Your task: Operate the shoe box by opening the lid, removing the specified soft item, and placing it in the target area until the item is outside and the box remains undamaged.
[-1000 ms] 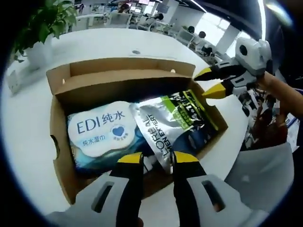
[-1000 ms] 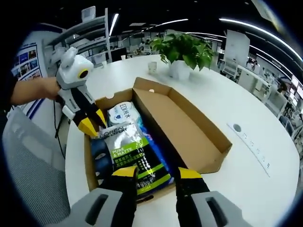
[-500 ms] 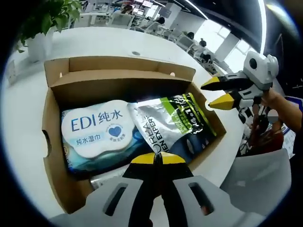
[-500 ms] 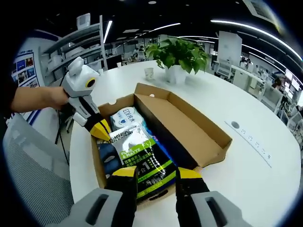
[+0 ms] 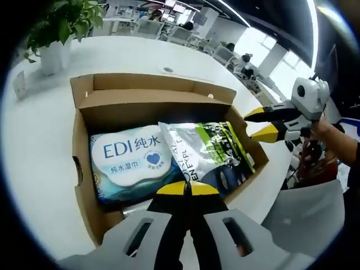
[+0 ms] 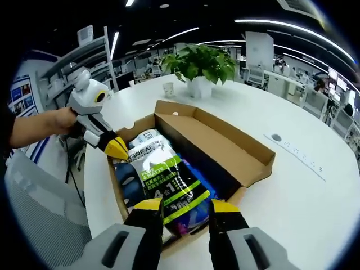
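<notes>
The cardboard shoe box (image 5: 82,179) lies open on the white table, its lid (image 6: 220,147) folded back. Inside, a white-and-blue EDI wipes pack (image 5: 130,162) lies beside a silver L'Oreal pouch (image 5: 203,147) with a green stripe. My left gripper (image 5: 187,188) is shut on the near edge of the silver pouch; in the right gripper view it (image 6: 117,148) pinches the pouch (image 6: 167,179) at the box's left side. My right gripper (image 6: 186,206) is open, its jaws straddling the near end of the box. From the left gripper view it (image 5: 257,124) hovers open by the box's right wall.
A potted plant (image 6: 199,61) and a paper cup (image 6: 169,89) stand on the table beyond the box. A cable grommet (image 6: 275,137) and a socket strip (image 6: 301,156) lie to the right. A grey chair (image 6: 34,208) sits at the table's edge. A person's hand (image 6: 42,125) holds the left gripper.
The left gripper's jaws, open around the pouch's corner a second ago, have shut on its edge. The right gripper stays open beside the box. Both views have shifted slightly.
</notes>
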`<state>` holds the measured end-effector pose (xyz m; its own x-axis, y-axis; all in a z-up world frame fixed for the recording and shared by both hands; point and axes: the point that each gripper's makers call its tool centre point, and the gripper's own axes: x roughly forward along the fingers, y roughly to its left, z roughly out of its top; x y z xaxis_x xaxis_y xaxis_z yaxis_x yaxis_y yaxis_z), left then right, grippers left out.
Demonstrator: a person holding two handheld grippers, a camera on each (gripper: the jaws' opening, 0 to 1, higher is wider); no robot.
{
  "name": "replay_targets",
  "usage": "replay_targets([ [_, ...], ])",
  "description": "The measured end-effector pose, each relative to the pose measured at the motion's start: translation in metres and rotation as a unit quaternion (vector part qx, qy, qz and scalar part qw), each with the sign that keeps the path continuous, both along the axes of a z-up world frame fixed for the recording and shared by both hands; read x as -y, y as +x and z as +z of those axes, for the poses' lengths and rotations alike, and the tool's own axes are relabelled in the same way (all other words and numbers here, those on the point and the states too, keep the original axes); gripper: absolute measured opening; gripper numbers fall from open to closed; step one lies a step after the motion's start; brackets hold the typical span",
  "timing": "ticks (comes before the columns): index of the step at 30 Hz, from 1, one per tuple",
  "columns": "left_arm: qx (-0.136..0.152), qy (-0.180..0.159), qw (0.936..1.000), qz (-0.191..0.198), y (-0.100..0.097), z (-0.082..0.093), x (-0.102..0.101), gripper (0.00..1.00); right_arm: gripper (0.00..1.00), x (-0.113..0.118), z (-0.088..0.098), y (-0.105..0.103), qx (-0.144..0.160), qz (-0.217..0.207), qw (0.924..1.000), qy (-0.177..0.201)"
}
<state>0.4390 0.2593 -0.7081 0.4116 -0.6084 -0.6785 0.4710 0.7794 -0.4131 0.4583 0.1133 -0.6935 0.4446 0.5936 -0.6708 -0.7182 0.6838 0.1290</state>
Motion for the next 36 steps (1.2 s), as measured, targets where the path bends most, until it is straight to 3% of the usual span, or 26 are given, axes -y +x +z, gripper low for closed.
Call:
replay_targets([
  [17,0.020,0.005,0.9975,0.068,0.010,0.001,-0.041,0.00,0.27,-0.020,-0.009,-0.021,-0.024,-0.035,0.9988,0.025],
  [36,0.022,0.025,0.9971,0.068,0.009,-0.004,-0.049,0.00,0.28,-0.026,-0.018,-0.028,-0.041,-0.070,0.9965,0.019],
])
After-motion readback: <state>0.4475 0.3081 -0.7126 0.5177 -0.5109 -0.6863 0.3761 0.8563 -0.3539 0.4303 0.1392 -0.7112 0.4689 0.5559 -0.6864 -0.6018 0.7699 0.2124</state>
